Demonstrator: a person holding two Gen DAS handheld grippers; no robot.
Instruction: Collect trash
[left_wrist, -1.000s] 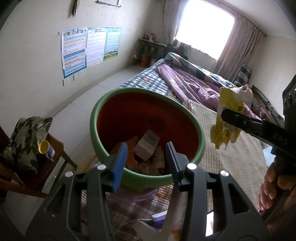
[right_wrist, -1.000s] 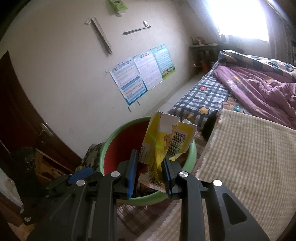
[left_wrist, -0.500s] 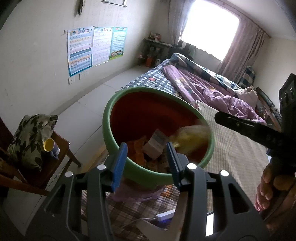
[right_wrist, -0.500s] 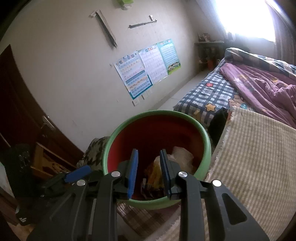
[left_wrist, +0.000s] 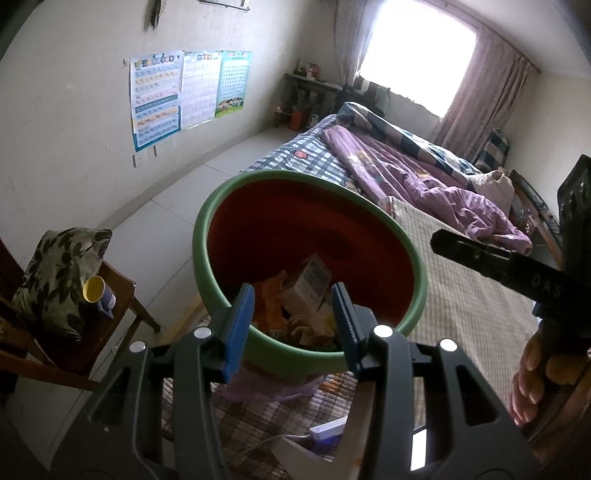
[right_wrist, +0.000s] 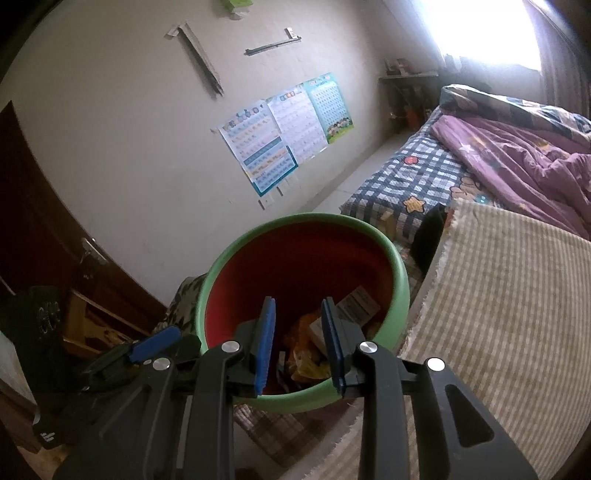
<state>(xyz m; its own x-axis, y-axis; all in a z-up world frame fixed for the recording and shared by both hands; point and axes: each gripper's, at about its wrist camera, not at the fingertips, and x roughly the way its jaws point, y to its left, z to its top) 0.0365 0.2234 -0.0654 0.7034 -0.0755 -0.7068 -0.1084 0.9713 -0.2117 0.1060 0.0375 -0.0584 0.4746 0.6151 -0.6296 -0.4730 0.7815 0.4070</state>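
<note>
I am holding the green bin by its near rim in my left gripper. My right gripper, jaws just opening and empty, is hovering over it; the dropped wrappers are lying inside, at twelve o'clock.

support: bed, checked sheet | on it: striped mat over near half; purple quilt bunched along far side; green-rimmed bin at near edge beside mat, on checked cloth
</note>
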